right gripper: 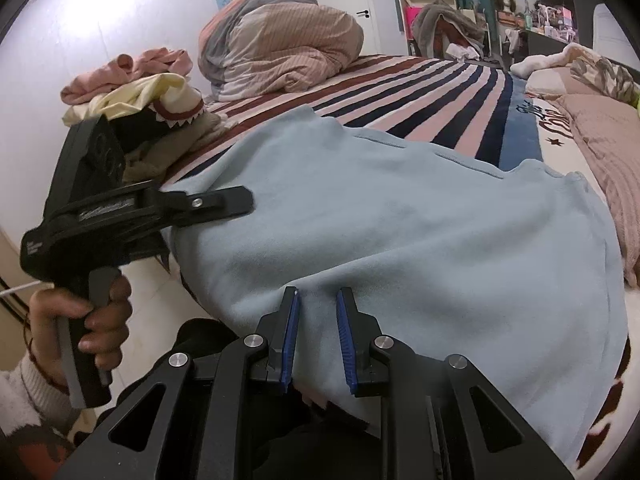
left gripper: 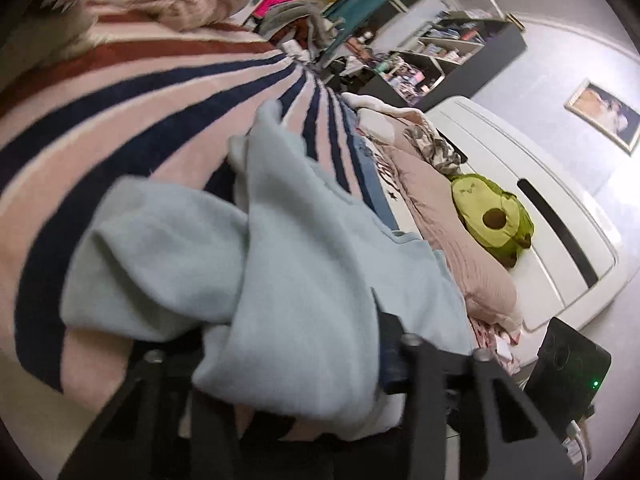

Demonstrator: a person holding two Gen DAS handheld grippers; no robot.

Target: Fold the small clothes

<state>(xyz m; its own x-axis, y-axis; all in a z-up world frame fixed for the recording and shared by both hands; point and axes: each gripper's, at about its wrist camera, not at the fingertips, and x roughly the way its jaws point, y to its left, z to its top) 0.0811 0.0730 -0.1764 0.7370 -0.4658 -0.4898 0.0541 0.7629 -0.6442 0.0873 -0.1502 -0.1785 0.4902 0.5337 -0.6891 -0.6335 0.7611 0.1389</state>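
Note:
A light blue garment (right gripper: 400,232) lies spread on the striped bed cover (right gripper: 432,92). My right gripper (right gripper: 318,300) sits at its near hem with blue pads (right gripper: 291,336) apart and a pinch of cloth between them. My left gripper (right gripper: 236,202) reaches in from the left, jaws closed on the garment's left edge. In the left wrist view the blue cloth (left gripper: 280,272) is bunched over and between the fingers (left gripper: 390,344), hiding the tips.
A pile of clothes (right gripper: 136,88) sits at the bed's left edge, a rolled duvet (right gripper: 276,36) behind it. Pillows (right gripper: 600,140) and an avocado plush (left gripper: 492,212) lie by the white headboard (left gripper: 520,184). A black device (left gripper: 568,368) stands at the right.

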